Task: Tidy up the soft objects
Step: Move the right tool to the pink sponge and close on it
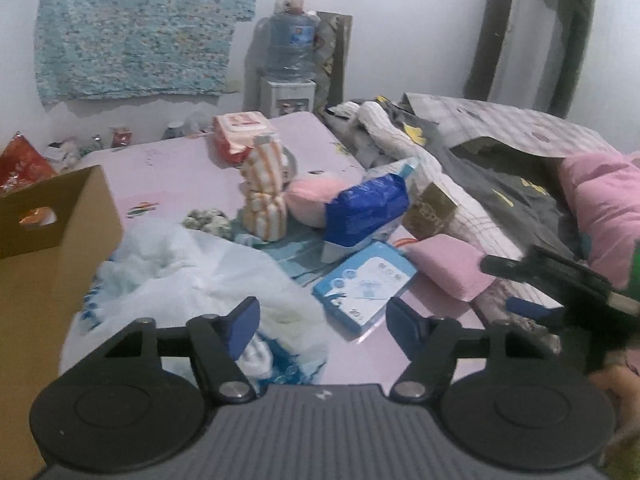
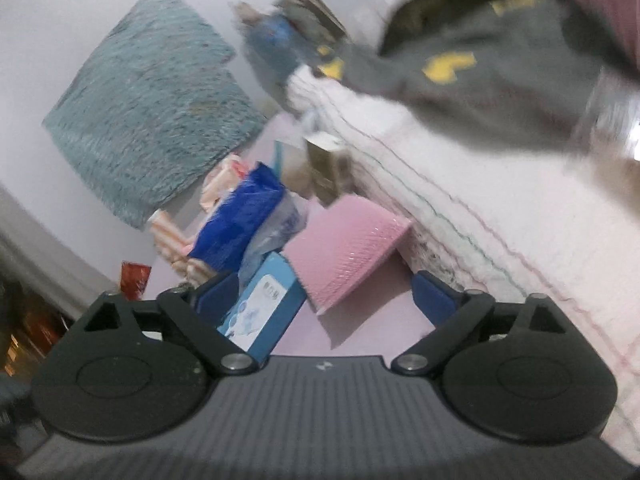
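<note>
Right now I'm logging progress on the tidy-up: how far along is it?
Barely begun, as far as these views show. Done: nothing visibly sorted; the cardboard box hides its inside. In hand: nothing; left gripper and right gripper both have open, empty jaws. Left: the striped towel roll, white cloth, pink pad and blue packets.

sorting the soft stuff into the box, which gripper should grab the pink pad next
Right. The right gripper is open and pointed at the pink pad; the left gripper hangs over the white cloth.
</note>
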Demonstrator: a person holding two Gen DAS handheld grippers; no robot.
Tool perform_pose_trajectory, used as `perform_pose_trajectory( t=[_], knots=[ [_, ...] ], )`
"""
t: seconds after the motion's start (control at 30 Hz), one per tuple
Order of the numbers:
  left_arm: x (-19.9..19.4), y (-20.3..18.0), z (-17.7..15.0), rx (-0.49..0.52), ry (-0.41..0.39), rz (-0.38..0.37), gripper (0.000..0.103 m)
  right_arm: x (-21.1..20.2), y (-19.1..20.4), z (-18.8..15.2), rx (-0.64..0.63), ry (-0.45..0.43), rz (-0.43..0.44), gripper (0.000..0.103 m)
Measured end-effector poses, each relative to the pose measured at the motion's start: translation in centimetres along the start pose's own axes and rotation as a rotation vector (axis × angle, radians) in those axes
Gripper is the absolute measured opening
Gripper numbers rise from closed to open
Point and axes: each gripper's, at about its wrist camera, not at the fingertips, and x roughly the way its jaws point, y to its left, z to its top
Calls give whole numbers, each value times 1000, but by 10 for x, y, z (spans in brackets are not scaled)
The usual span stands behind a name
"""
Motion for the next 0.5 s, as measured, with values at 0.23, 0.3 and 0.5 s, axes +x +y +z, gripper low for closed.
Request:
perform_pose_trajectory(
  t=[0.23, 0.3, 0.5],
  knots=[
    [10, 0, -1, -18, 2, -62, 63, 41, -6, 3, 96, -14, -13, 56],
    [11, 3, -1, -29, 8, -73, 62, 46, -10, 1, 137, 2, 7, 37],
    [6, 10, -4, -42, 21, -91, 54, 25, -11, -24, 210, -2, 79, 21]
  ],
)
